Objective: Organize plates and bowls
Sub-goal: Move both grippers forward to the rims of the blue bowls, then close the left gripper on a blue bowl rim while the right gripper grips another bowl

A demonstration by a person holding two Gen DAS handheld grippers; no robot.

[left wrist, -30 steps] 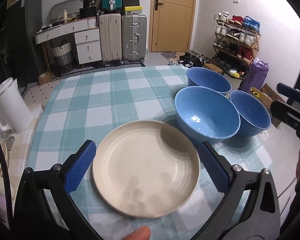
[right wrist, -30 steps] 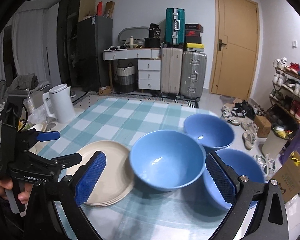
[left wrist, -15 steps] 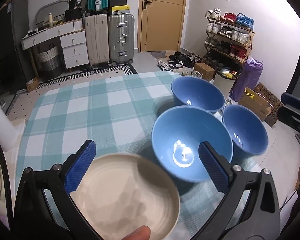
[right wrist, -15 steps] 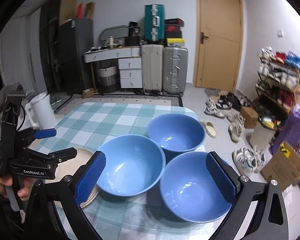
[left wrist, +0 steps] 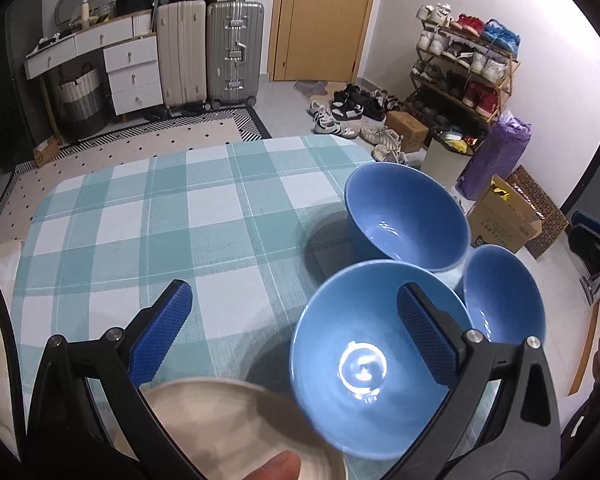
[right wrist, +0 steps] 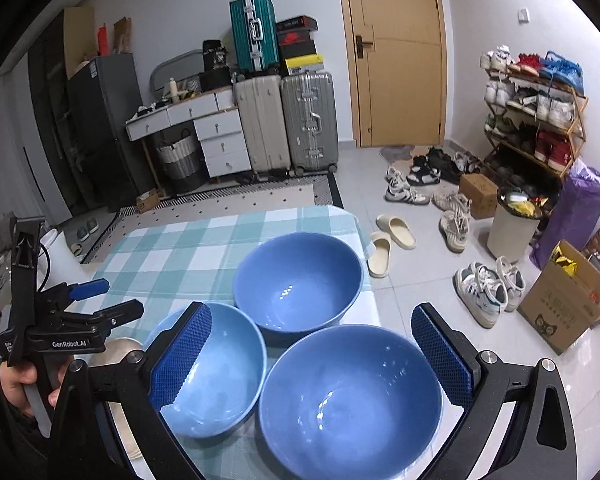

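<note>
Three blue bowls stand clustered at the right end of the checked table. In the left wrist view the nearest bowl point(left wrist: 364, 360) lies between the fingers of my open left gripper point(left wrist: 296, 312), whose right finger is over its hollow. The far bowl point(left wrist: 404, 216) and the right bowl point(left wrist: 504, 296) sit behind it. A cream plate point(left wrist: 228, 432) lies blurred at the bottom edge, below the gripper. In the right wrist view my open right gripper point(right wrist: 312, 332) hovers over the closest bowl point(right wrist: 348, 400), with the left bowl point(right wrist: 216, 368) and far bowl point(right wrist: 300, 280) beside it. Both grippers hold nothing.
The teal checked tablecloth point(left wrist: 180, 220) stretches to the left and back. A white kettle point(right wrist: 60, 256) stands at the table's left side. The bowls sit close to the table's right edge; shoes and a cardboard box point(right wrist: 560, 312) lie on the floor beyond.
Both grippers have moved right. The plate slid from the middle of the left wrist view to its bottom edge. The right gripper went from the middle bowl to the rightmost one.
</note>
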